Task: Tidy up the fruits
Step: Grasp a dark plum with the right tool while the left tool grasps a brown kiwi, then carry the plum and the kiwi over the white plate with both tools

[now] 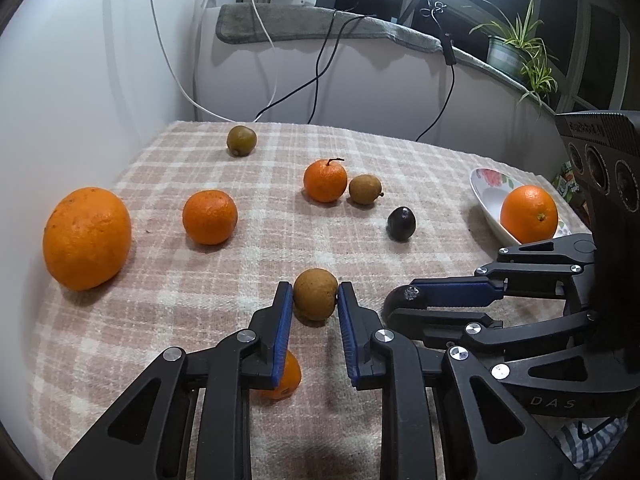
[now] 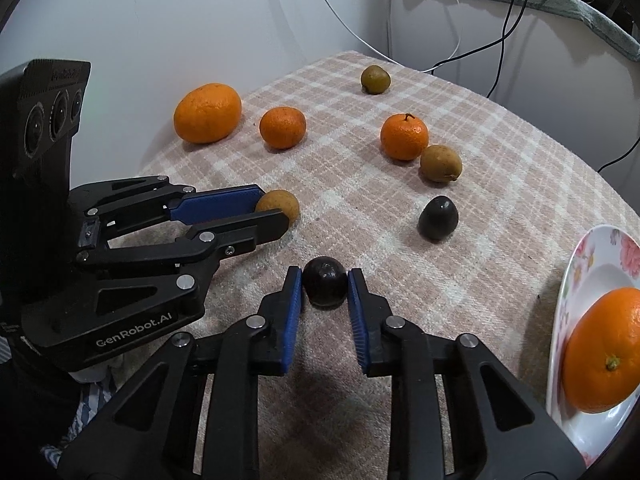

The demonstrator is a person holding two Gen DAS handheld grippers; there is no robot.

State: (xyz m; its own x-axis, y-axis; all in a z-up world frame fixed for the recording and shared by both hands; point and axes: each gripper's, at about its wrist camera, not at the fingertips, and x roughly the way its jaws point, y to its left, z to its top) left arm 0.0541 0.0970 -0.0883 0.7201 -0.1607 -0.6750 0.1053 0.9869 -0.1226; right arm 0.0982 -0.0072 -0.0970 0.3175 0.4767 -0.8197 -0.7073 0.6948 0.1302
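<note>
My left gripper (image 1: pixel 315 298) is closed around a brown round fruit (image 1: pixel 315 294) on the checked cloth, pads touching both sides; it also shows in the right wrist view (image 2: pixel 280 204). My right gripper (image 2: pixel 324 286) is closed around a dark purple fruit (image 2: pixel 324 286), pads touching it; in the left wrist view that fruit (image 1: pixel 406 294) shows at its fingertips. A flowered white plate (image 2: pixel 576 268) at the right holds one orange (image 2: pixel 604 350). A small orange (image 1: pixel 286 378) lies under my left fingers.
On the cloth lie a big orange (image 1: pixel 86 238), two mandarins (image 1: pixel 210 217) (image 1: pixel 325 181), two more brown fruits (image 1: pixel 241 141) (image 1: pixel 364 189) and another dark fruit (image 1: pixel 401 223). Cables hang behind the table. A wall stands at the left.
</note>
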